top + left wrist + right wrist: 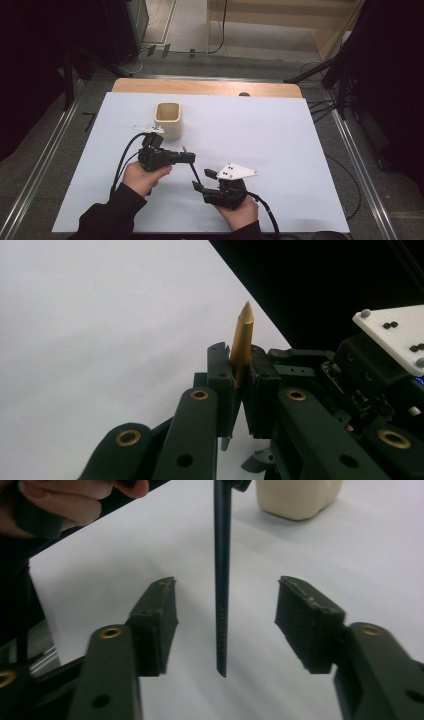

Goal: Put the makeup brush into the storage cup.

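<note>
While clamped near gold tip between left gripper pads, pen hangs with dark barrel slanting down between right gripper jaws, touching neither. Right jaws apart, pads clear of barrel on both sides. Gold tip points away beyond left pads. Cream square cup stands just beyond left gripper on white table sheet. Hands near each other.

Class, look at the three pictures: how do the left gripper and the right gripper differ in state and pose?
The left gripper is shut on the pencil, near its gold tip; the right gripper is open, its pads clear of the dark shaft between them. In the high view the left gripper points sideways, across the white table, while the right one points toward the left hand. Both are black, two-jawed and hand-held.
</note>
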### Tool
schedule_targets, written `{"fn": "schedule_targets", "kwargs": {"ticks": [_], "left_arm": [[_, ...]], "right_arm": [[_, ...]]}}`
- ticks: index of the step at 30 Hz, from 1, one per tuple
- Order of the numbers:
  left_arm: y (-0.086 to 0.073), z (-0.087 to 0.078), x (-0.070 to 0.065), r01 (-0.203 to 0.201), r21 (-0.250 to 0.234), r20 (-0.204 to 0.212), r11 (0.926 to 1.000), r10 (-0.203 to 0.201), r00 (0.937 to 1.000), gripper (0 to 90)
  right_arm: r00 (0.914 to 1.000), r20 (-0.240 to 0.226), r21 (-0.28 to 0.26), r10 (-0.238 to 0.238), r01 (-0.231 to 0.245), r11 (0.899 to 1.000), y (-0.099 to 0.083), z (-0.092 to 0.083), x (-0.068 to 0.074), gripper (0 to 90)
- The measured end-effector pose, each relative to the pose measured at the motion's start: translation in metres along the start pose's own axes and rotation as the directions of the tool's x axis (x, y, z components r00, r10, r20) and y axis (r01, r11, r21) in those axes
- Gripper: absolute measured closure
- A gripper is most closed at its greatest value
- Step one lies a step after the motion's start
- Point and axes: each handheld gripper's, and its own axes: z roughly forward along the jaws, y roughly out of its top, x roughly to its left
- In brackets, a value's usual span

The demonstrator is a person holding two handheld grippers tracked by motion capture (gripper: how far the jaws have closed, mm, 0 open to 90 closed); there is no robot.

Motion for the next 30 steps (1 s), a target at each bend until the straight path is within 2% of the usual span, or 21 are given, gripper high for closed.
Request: {"fn": "schedule_targets", "kwargs": {"ticks": [5,10,13,15,18,23,26,30], "left_arm": [[0.002,-0.002,0.002,-0.013,0.021,-0.015,0.9997,0.013,0.9998,84.1],[0.003,-0.001,0.001,-0.047,0.050,-0.031,0.9976,0.049,0.9983,84.1],[0.004,0.000,0.000,-0.049,0.056,-0.023,0.9972,0.050,0.9985,84.2],[0.004,0.001,0.000,-0.054,0.071,-0.024,0.9960,0.056,0.9981,84.2],[0.006,0.004,-0.001,-0.077,0.107,-0.028,0.9913,0.081,0.9963,84.2],[0.011,0.009,-0.002,-0.124,0.186,-0.014,0.9748,0.128,0.9916,84.1],[0.014,0.011,-0.002,-0.146,0.209,-0.004,0.9670,0.150,0.9887,84.1],[0.020,0.012,-0.003,-0.171,0.222,0.023,0.9599,0.171,0.9851,84.1]], "right_arm": [[0.9982,-0.059,0.064,0.005,-0.001,0.998,0.006,0.004,-0.004,28.6],[0.9929,-0.115,0.076,0.029,-0.020,0.997,0.013,0.004,-0.010,24.2],[0.9903,-0.138,0.083,0.019,-0.007,0.997,0.018,0.002,-0.013,24.1],[0.9875,-0.158,0.107,-0.004,0.021,0.994,0.020,0.002,-0.014,24.4],[0.9820,-0.189,0.128,-0.004,0.028,0.991,0.023,0.002,-0.019,26.4],[0.9730,-0.229,0.146,-0.026,0.061,0.987,0.026,0.000,-0.027,27.7],[0.9679,-0.245,0.157,-0.058,0.099,0.983,0.026,-0.001,-0.031,28.4],[0.9585,-0.279,0.165,-0.058,0.108,0.980,0.028,-0.002,-0.038,29.5]]}}
